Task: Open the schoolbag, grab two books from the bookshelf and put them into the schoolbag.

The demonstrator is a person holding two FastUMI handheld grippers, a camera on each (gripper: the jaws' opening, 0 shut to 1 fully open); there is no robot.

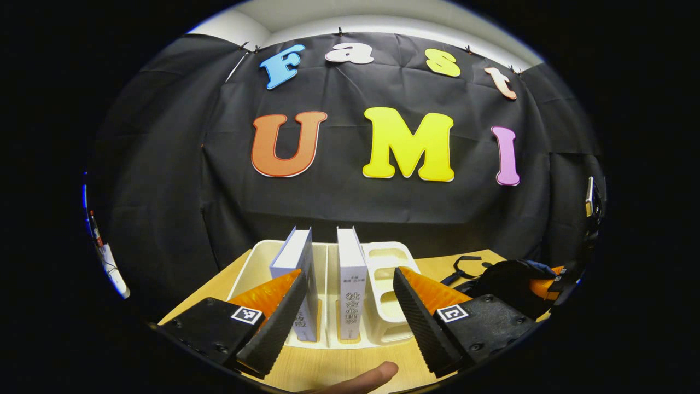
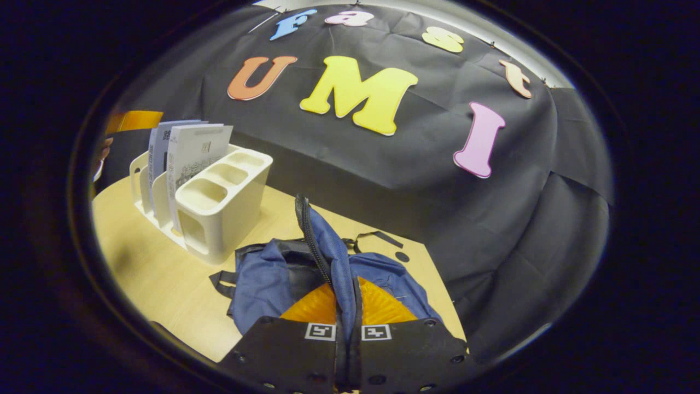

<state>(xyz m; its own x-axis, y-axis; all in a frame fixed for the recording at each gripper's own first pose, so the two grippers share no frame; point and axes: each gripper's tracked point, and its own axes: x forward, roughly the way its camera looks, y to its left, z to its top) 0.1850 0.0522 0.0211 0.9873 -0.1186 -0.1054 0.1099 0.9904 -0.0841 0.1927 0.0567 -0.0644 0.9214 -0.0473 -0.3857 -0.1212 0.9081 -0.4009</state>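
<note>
Left gripper (image 1: 344, 314): jaws spread wide, facing the bookshelf (image 1: 383, 257). Two books (image 1: 350, 273) stand upright, spines toward it, straight ahead between the fingers. Right gripper (image 2: 346, 306): clamped on the schoolbag (image 2: 273, 279) flap, held raised beside the shelf.

In the left gripper view, the left book (image 1: 298, 273) was partly hidden behind one finger (image 1: 273, 328), and the schoolbag (image 1: 508, 284) was cut by the edge. In the right gripper view, the books (image 2: 186, 150) stood partly behind the bookshelf (image 2: 224, 208).
</note>
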